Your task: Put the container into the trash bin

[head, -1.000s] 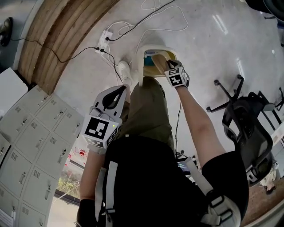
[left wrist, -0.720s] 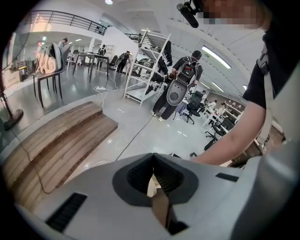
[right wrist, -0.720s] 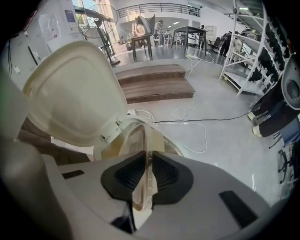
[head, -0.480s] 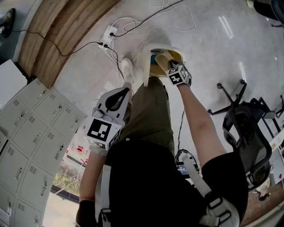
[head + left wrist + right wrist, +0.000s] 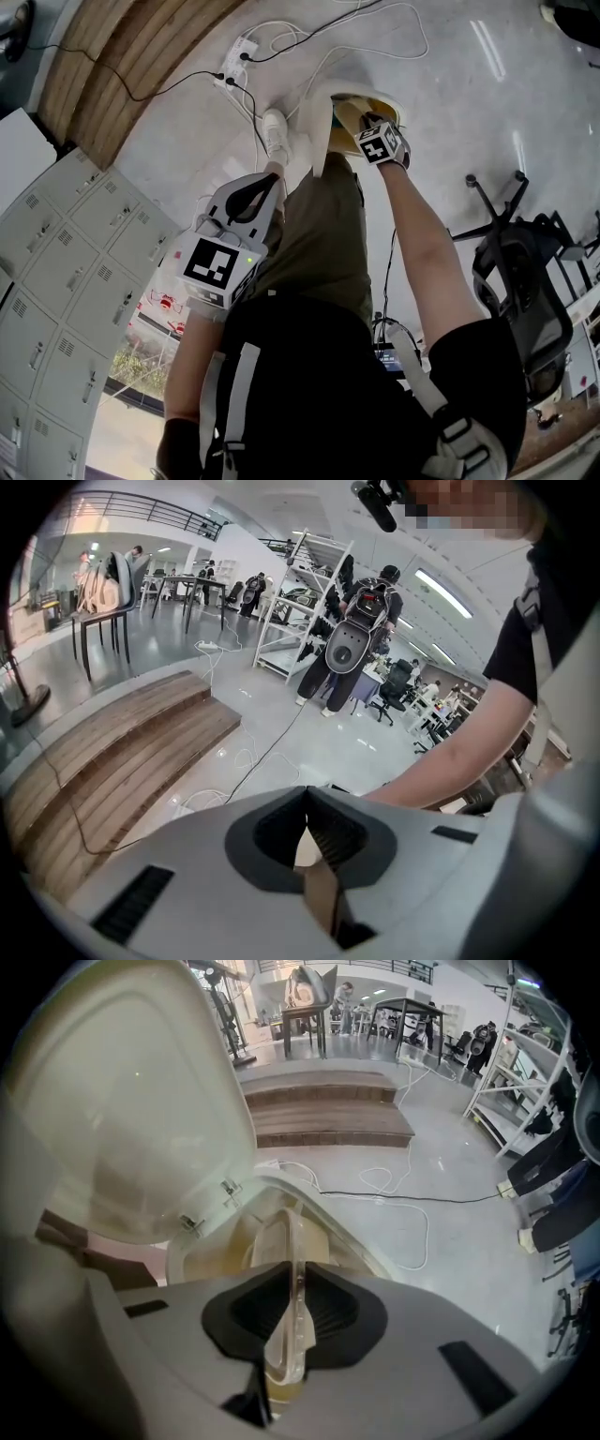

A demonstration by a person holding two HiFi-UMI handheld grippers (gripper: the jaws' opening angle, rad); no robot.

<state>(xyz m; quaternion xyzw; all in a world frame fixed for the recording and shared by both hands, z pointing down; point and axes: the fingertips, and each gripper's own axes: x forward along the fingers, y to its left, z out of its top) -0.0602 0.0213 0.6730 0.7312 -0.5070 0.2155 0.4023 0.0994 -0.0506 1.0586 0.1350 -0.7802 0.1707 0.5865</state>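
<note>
Right gripper (image 5: 295, 1274) has its fingers clenched on the thin rim of the clear plastic container (image 5: 284, 1227), which hangs edge-on just over the open trash bin (image 5: 330, 1218), at twelve o'clock from the person and not yet dropped. Left gripper (image 5: 305, 799) sits idle, fingers pressed together on nothing. The danger: released off-centre, the container could catch the bin's rim or the raised lid (image 5: 131, 1101) at nine o'clock and tumble onto the floor (image 5: 450, 122).
</note>
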